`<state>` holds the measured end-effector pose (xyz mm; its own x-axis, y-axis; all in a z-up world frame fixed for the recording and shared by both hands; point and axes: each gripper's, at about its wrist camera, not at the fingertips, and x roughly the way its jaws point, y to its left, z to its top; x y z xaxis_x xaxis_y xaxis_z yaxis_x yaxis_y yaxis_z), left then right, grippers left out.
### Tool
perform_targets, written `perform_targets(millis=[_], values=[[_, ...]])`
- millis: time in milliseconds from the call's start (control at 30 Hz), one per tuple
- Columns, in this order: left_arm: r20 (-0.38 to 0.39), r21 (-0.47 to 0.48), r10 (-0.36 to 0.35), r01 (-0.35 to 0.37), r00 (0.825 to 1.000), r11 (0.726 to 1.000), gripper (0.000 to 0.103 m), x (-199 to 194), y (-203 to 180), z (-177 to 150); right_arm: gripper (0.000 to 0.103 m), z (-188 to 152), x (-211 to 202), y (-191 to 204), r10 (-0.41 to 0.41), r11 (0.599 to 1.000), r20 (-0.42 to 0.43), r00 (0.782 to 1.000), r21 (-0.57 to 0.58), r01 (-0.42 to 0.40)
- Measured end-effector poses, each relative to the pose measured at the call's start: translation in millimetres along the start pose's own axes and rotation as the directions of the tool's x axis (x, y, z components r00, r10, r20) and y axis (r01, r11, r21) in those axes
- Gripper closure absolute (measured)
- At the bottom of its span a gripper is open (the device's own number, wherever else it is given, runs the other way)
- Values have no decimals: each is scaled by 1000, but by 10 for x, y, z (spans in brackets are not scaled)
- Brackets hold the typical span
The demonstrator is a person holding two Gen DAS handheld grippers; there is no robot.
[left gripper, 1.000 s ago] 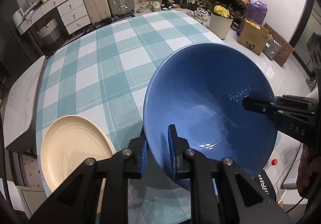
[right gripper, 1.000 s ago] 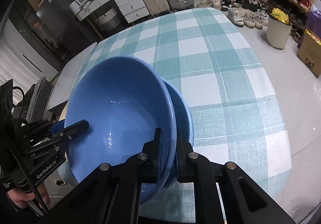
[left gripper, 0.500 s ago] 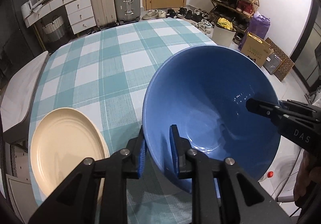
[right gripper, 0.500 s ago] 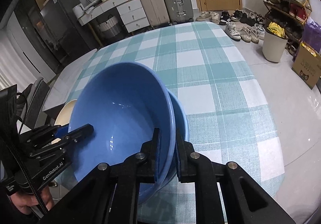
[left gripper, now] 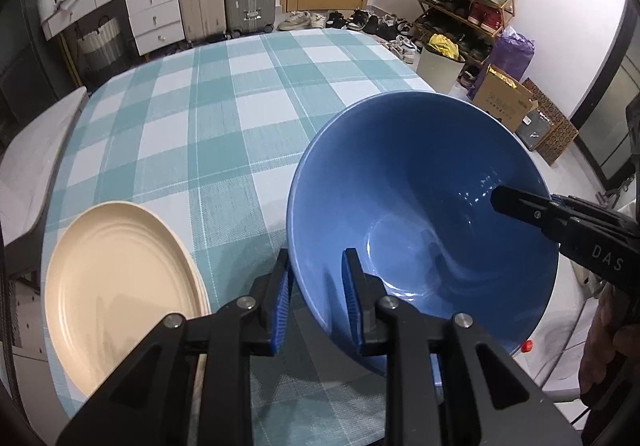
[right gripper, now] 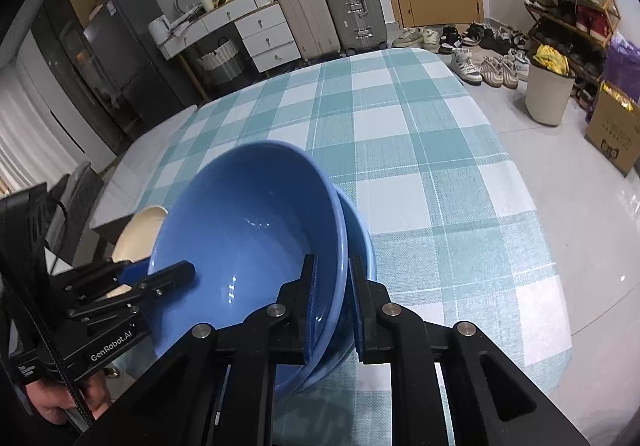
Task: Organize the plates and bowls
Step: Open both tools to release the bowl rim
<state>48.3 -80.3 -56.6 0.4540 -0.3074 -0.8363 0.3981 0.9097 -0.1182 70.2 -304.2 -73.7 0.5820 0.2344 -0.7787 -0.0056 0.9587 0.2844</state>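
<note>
We've got the big table [left gripper: 224,134] with its teal-and-white checked cloth filling the middle of both views. On it, lower right in the left wrist view and lower middle in the right wrist view, sits the upper blue bowl [left gripper: 420,214], tilted inside a second blue bowl [right gripper: 362,242] whose rim peeks out on the right side. Lower left in the left wrist view there's our cream plate [left gripper: 116,290], flat on the cloth just beside the bowls. Our left gripper [left gripper: 316,298] straddles the upper bowl's near rim and its jaws are opening, with a visible gap on both sides of the wall. Our right gripper [right gripper: 334,302] straddles the opposite rim, parted only slightly; the inner pad looks about touching, the outer one stands off, so no real pinch that we can see.
</note>
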Motion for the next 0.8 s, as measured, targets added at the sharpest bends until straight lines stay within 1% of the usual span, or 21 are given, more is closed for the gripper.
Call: perform_targets(millis=[100, 167, 267, 467, 500, 567, 633, 667, 700, 733, 800], values=[[-3, -2, 3, -3, 1000, 1000, 80, 23, 2, 20, 89, 27, -18, -38, 18, 1000, 12, 1000, 12, -18], [-5, -3, 4, -4, 1000, 1000, 80, 37, 1, 25, 89, 44, -41, -53, 13, 1000, 18, 1000, 10, -13], [-7, 3, 7, -7, 1000, 1000, 79, 46, -16, 24, 89, 58, -61, -101, 38, 999, 23, 999, 28, -39], [-14, 3, 10, -10, 1000, 1000, 78, 75, -24, 25, 89, 76, -121, -141, 43, 998, 54, 998, 34, -44], [-14, -1, 9, -9, 1000, 1000, 78, 81, -17, 23, 89, 87, -157, -145, 51, 998, 66, 997, 36, -54], [-15, -12, 10, -10, 1000, 1000, 73, 116, 10, 20, 89, 122, -256, -174, 105, 992, 94, 990, 53, -110], [-22, -26, 8, -9, 1000, 1000, 73, 149, 47, 17, 89, 140, -456, -197, 149, 985, 180, 972, 57, -162], [-25, -28, 10, -10, 1000, 1000, 73, 162, 59, 19, 89, 148, -524, -189, 156, 984, 205, 966, 49, -169], [-27, -31, 9, -10, 1000, 999, 73, 165, 65, 20, 88, 152, -576, -158, 159, 985, 219, 963, 28, -169], [-24, -33, 5, -5, 1000, 999, 73, 159, 65, 20, 88, 155, -583, -118, 153, 987, 215, 965, 8, -158], [-21, -29, -2, 2, 1000, 1000, 73, 147, 41, 16, 88, 147, -502, -54, 126, 992, 182, 975, -13, -126]])
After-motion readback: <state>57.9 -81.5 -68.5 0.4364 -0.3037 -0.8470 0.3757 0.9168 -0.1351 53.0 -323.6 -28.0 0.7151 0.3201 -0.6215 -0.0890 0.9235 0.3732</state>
